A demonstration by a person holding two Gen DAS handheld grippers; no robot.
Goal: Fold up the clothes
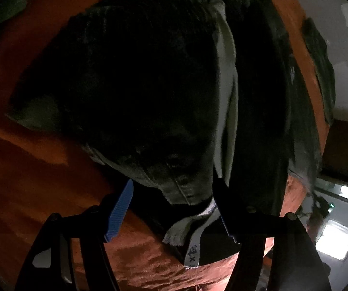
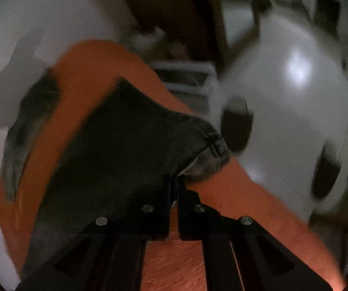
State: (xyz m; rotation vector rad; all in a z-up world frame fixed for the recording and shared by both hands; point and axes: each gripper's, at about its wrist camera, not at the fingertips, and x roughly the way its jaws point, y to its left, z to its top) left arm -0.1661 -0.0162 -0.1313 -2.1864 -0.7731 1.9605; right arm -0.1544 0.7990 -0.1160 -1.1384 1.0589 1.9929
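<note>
Dark garment on an orange cover, one pair of tongs spread wide, the other clamped on a hem.

Left tongs point(image 1: 174, 214) stand open, blue-padded finger point(image 1: 120, 214) on one side and black finger on the other, straddling a stitched corner of the dark garment point(image 1: 135, 84) without pressing it; a pale drawstring point(image 1: 227, 77) and a white label point(image 1: 193, 252) lie between and just ahead of them. Right tongs point(image 2: 173, 194) are closed, their tips pinching the garment's frayed grey hem point(image 2: 207, 150). The garment lies spread over the orange cover point(image 1: 28, 169), which runs under both tongs. Beyond lies a pale floor point(image 2: 295, 97), blurred. No containers discernible.
</note>
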